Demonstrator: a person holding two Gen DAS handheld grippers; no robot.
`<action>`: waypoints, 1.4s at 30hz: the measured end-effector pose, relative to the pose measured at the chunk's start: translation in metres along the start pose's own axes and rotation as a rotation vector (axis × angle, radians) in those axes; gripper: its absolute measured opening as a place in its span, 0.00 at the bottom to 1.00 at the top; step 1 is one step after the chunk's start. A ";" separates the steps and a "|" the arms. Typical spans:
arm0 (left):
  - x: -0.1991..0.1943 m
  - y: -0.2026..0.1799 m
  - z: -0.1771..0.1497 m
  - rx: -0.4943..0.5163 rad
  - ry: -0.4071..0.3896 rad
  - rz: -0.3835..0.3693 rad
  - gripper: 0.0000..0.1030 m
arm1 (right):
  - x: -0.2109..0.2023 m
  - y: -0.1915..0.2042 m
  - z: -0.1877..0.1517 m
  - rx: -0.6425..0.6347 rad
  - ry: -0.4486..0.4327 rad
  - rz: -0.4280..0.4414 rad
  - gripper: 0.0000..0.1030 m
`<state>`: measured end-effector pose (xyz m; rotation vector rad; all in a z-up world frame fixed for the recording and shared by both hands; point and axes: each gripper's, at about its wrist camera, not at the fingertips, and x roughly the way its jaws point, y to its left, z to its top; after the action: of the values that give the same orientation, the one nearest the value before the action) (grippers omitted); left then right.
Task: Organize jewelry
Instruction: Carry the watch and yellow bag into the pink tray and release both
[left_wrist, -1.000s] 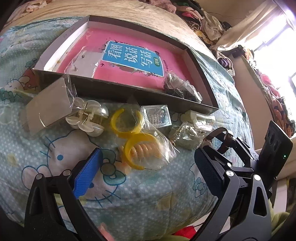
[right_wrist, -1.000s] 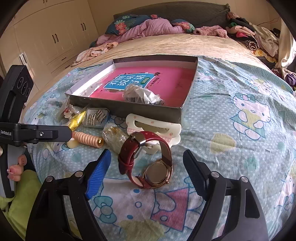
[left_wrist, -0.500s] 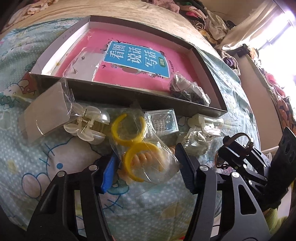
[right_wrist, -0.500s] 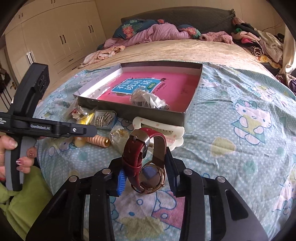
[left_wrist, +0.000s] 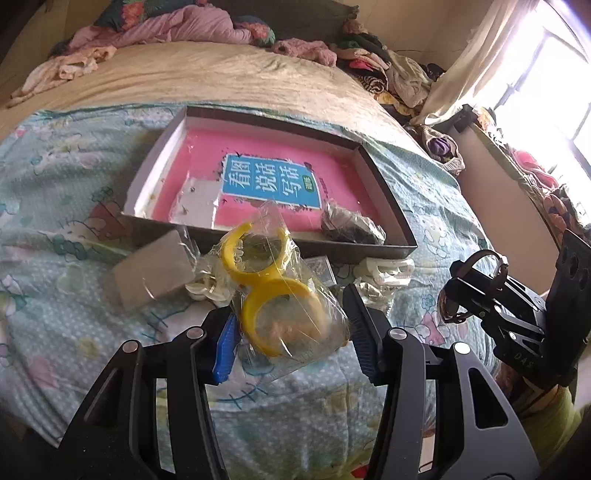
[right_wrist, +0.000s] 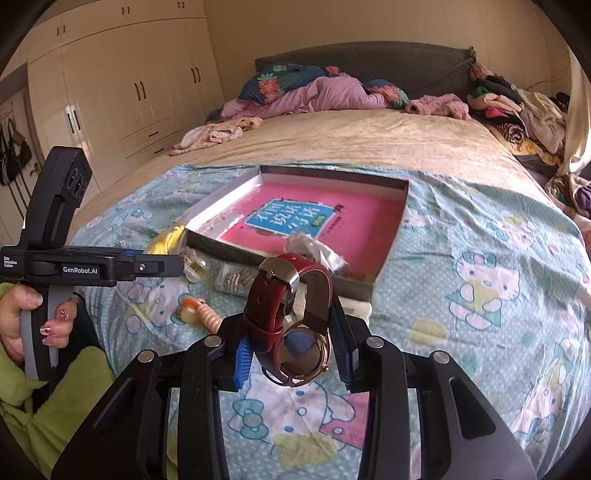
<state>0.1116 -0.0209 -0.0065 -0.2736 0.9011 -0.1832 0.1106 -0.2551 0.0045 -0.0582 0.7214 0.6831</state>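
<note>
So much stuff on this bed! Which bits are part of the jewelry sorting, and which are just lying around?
Part of the job:
- red-strap watch, clamped in the right gripper
- bagged yellow hoops, clamped in the left gripper
- shallow box with pink book
- small packets and clips beside the box

Just lying about:
- clothes heap by the headboard
- wardrobe

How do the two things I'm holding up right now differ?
The left tongs hold a clear bag of yellow bracelets; the right tongs hold a bare red-strapped watch. The bag is soft and crinkled, the watch a stiff buckled loop standing on edge. The bracelets are plain plastic-looking rings; the watch has a metal case. Both are gripped above the bedsheet, short of the box.
</note>
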 end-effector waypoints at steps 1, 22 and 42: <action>-0.004 0.002 0.002 0.005 -0.016 0.015 0.42 | 0.000 0.002 0.003 -0.006 -0.007 0.001 0.34; -0.013 0.033 0.051 -0.004 -0.122 0.093 0.42 | 0.019 0.014 0.059 -0.059 -0.088 0.007 0.34; 0.052 0.015 0.084 0.069 -0.040 0.079 0.42 | 0.062 -0.030 0.093 -0.038 -0.068 -0.074 0.34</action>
<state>0.2105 -0.0078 -0.0002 -0.1767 0.8622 -0.1348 0.2173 -0.2181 0.0308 -0.0954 0.6380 0.6247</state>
